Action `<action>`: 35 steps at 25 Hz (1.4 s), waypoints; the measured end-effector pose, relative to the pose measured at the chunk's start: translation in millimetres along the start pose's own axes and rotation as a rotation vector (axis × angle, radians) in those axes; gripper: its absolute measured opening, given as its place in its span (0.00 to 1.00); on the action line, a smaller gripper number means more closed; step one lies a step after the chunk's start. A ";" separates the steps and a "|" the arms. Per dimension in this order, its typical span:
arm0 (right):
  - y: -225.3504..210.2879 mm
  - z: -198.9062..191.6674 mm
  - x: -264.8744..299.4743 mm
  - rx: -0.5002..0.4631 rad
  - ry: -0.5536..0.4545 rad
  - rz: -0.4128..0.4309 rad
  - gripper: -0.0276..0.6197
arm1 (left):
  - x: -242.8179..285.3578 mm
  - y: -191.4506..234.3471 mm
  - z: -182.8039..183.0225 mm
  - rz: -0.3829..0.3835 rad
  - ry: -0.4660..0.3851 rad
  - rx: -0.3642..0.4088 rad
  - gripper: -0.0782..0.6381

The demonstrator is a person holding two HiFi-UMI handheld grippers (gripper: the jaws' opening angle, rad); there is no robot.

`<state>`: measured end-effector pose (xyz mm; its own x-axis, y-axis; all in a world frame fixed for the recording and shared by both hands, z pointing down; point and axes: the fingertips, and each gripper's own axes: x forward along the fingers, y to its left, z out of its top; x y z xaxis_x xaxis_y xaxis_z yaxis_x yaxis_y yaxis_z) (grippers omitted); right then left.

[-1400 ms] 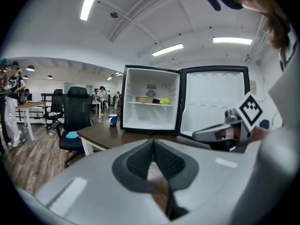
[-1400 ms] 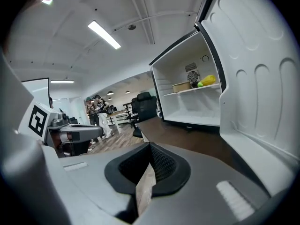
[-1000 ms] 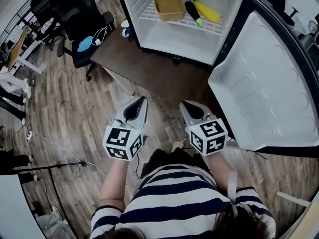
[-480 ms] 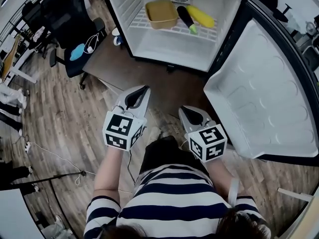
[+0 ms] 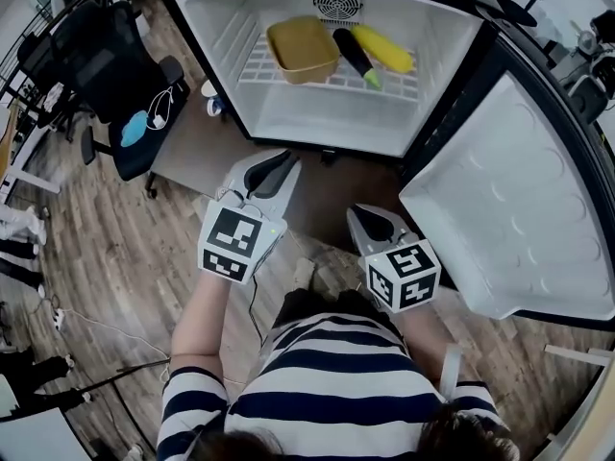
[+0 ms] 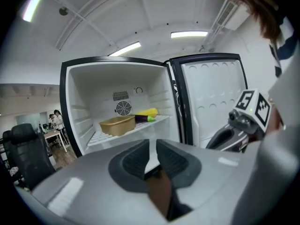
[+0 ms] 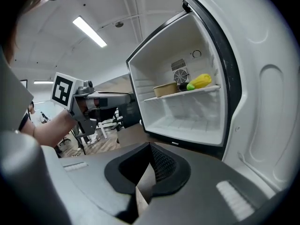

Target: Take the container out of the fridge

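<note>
A tan rectangular container (image 5: 303,48) sits on the left of the wire shelf (image 5: 269,67) in the open white fridge. A dark eggplant (image 5: 352,52) and a yellow corn cob (image 5: 386,48) lie to its right. The left gripper view shows the container (image 6: 117,124) straight ahead, some way off. It is small and distant in the right gripper view (image 7: 167,89). My left gripper (image 5: 280,160) is raised just short of the fridge's lower front edge, jaws together and holding nothing. My right gripper (image 5: 371,219) hangs lower and farther back, also shut and holding nothing.
The fridge door (image 5: 519,209) stands wide open at the right, close beside my right gripper. A black office chair (image 5: 91,51) holding a blue object (image 5: 135,128) is to the left. The fridge rests on a brown board (image 5: 207,142) over wood flooring.
The view has drawn closer to the fridge. My left gripper has risen and moved forward toward the fridge opening. The right gripper has stayed about where it was.
</note>
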<state>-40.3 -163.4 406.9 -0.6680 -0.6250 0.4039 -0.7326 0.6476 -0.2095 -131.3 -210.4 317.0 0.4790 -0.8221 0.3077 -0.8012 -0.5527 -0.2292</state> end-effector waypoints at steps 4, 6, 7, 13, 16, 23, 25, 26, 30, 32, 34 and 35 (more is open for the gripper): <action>-5.8 18.8 18.0 -0.002 -0.017 -0.034 0.03 | 11.4 21.9 6.7 -0.018 -0.002 0.042 0.11; -8.0 25.3 27.2 -0.001 -0.022 -0.045 0.03 | 18.1 31.6 7.9 -0.022 0.002 0.071 0.11; -9.3 28.1 31.7 -0.001 -0.024 -0.051 0.03 | 21.9 35.7 8.5 -0.024 0.004 0.087 0.11; -12.5 45.2 61.3 -0.009 -0.032 -0.082 0.03 | 43.8 61.0 14.5 -0.024 0.015 0.193 0.11; -13.6 52.7 71.0 -0.021 -0.033 -0.099 0.03 | 52.2 74.4 17.3 0.003 0.021 0.239 0.11; -21.5 57.2 81.9 -0.014 -0.018 -0.156 0.03 | 77.6 86.1 29.9 -0.039 0.018 0.357 0.11; -23.0 55.5 84.4 -0.008 -0.008 -0.171 0.03 | 83.8 86.6 32.8 -0.067 0.024 0.389 0.11; -23.7 54.6 85.7 -0.005 -0.002 -0.179 0.03 | 86.9 86.6 33.2 -0.083 0.031 0.406 0.11; -27.2 51.1 90.9 0.002 0.018 -0.203 0.03 | 98.9 88.9 31.7 -0.109 0.070 0.489 0.11; -28.7 48.6 93.4 0.008 0.026 -0.208 0.03 | 103.8 90.5 31.1 -0.112 0.089 0.516 0.11; -29.4 44.9 95.7 0.018 0.036 -0.213 0.03 | 108.4 91.6 31.1 -0.128 0.102 0.527 0.11; -29.7 42.9 96.9 0.024 0.041 -0.215 0.03 | 110.3 92.6 31.4 -0.138 0.107 0.534 0.11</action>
<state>-88.8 -262.0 414.0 -0.4904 -0.7291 0.4774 -0.8609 0.4905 -0.1352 -141.4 -356.6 300.7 0.5051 -0.7341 0.4539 -0.4279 -0.6697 -0.6070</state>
